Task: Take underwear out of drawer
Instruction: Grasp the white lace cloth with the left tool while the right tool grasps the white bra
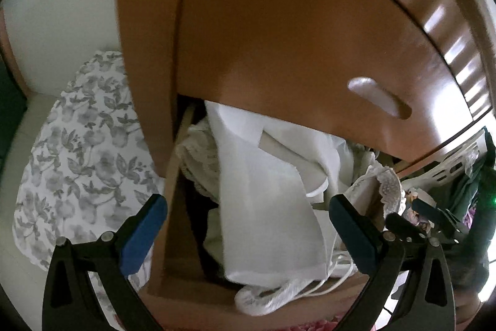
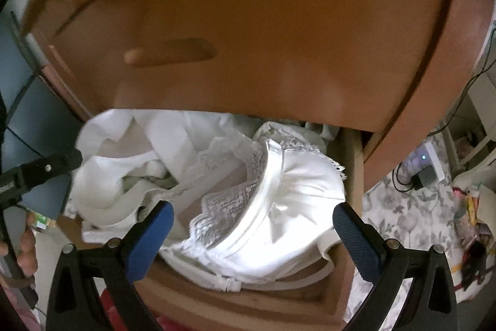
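Observation:
An open wooden drawer [image 2: 248, 303] is stuffed with white underwear. A shiny white bra with lace trim [image 2: 279, 213] lies on top at the front right. My right gripper [image 2: 252, 221] hangs open just above it, blue pads on either side, holding nothing. A smooth white folded garment [image 1: 263, 207] fills the drawer's left half in the left wrist view, with a lace bra [image 1: 387, 185] to its right. My left gripper [image 1: 248, 213] is open above that garment, empty. The other gripper's black tip [image 1: 418, 222] shows at the right.
Above the open drawer is a shut drawer front [image 2: 263, 36] with a wooden handle [image 2: 170, 51]. A floral sheet [image 1: 80, 151] lies left of the chest. A power strip with a charger [image 2: 424, 169] sits on the floral cloth. A person's hand [image 2: 26, 250] holds the left tool.

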Motion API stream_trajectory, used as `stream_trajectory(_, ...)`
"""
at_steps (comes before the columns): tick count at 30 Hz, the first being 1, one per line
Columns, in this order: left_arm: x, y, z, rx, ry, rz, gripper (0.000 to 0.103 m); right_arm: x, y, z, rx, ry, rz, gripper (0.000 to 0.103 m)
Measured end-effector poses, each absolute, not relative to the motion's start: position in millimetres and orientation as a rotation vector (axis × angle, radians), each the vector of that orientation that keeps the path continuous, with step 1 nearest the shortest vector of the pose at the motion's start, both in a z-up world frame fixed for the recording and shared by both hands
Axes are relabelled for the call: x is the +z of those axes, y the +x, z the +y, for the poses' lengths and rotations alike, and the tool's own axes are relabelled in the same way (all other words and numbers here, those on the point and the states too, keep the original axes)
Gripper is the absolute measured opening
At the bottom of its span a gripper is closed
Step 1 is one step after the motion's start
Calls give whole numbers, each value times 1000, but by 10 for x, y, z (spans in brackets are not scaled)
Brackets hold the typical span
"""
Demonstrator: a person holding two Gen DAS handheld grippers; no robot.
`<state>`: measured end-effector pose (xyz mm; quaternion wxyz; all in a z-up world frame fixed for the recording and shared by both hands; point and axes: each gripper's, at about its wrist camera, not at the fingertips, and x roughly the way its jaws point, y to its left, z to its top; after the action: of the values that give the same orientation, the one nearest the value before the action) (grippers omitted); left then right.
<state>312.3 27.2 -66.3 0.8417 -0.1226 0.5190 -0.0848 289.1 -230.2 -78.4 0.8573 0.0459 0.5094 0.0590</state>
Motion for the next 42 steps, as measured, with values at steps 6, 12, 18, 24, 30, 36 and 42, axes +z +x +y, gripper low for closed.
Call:
stream_trajectory(6,-753,3194,236,-180,-250,1112,102,-985,3025,-2295,53,29,1131,103)
stream_trajectory(12,-773,3213,295,-200,-281,1108,80,-948,2996,-2514,36,22,1117,80)
stream_trajectory(18,-739,3178,230,-229,-252,1107,67,-833,2924,-2617,7,-37,1084,64)
stream_trajectory(24,-748,3186,170,-231,-263,1119,67,-780,2906,-2678,-57,-128,1075,64)
stream_trajectory(30,-743,3183,154,-244,-254,1121,67,-841,3086,-2559,-56,-131,1105,64)
stream_trajectory(36,-763,3177,181,-267,-274,1121,67,-862,3124,-2426,-21,-134,1101,64)
stream_trajectory(42,-793,3180,186,-271,-285,1123,67,-732,3019,-2542,7,-107,1081,62)
